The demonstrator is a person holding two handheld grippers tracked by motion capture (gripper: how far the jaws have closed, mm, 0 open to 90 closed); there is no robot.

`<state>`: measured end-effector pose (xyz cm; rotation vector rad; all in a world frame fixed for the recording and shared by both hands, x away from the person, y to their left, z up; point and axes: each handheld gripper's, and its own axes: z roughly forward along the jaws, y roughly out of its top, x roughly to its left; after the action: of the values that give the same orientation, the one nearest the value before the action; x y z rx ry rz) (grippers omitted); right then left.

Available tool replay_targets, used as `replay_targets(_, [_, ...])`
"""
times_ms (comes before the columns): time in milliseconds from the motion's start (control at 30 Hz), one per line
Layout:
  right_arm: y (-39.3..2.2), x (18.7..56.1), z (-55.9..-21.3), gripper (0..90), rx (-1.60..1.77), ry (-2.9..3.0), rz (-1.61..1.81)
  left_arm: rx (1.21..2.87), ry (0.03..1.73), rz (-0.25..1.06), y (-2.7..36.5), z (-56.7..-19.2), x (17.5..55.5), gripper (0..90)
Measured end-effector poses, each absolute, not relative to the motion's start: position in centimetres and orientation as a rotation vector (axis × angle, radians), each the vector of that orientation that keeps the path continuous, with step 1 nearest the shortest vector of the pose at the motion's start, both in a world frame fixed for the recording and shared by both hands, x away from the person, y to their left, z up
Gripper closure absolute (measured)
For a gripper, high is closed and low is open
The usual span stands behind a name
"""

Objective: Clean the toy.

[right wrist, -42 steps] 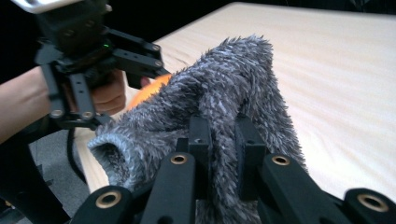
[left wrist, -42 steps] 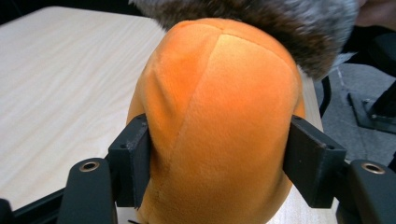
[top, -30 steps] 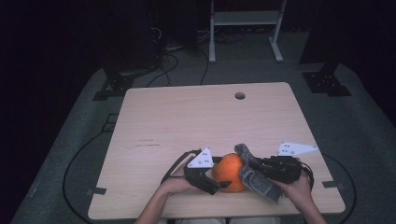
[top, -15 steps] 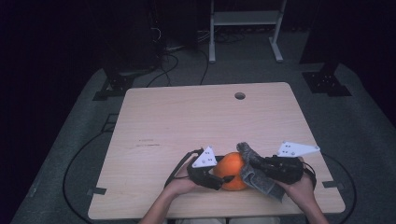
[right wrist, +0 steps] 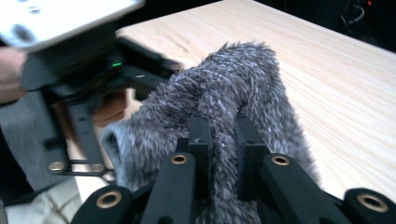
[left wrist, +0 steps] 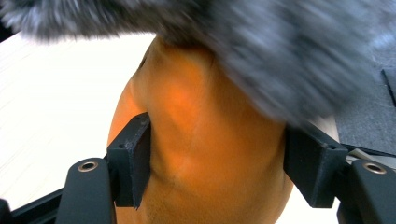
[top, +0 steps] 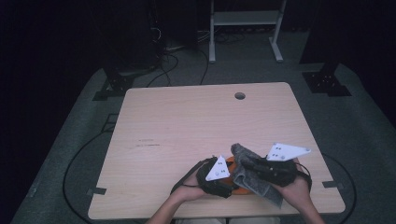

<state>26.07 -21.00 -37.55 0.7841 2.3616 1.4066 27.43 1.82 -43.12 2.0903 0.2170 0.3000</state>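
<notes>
- The orange ball-like object (left wrist: 201, 140), soft-looking with a creased skin, sits at the near edge of the wooden table (top: 187, 121), between the person's two hands.
- The left gripper (left wrist: 215, 163) has just been closing its jaws around the orange object; the left pad touches its flank, and the right pad stands at or just beside the other flank, so the grip looks nearly made rather than firm.
- The right gripper (right wrist: 224, 140) has its jaws pressed together on a fold of the grey fuzzy cloth (right wrist: 233, 93), pinching it tightly.
- From the high view the cloth (top: 250, 175) drapes over the right side of the orange object (top: 229, 163), touching its top.
- Judged from this, the work appears to be wiping or wrapping the orange object with the cloth: both things are in hand and brought together.
- What seems left is the rubbing or covering itself, and setting both down afterwards.
</notes>
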Motion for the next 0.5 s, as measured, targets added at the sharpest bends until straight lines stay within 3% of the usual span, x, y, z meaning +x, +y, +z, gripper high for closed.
replay_targets(200, [-23.8, 27.4, -38.7, 79.4, 0.94, 2.328, 1.482, 2.09, 0.181, 0.271, 1.6, -43.4, 27.4, 29.2])
replay_targets(500, [-22.5, 27.2, -38.5, 79.3, 0.875, 2.381, 1.459, 2.101, 0.167, 0.319, 1.8, -43.6, 27.0, 25.5])
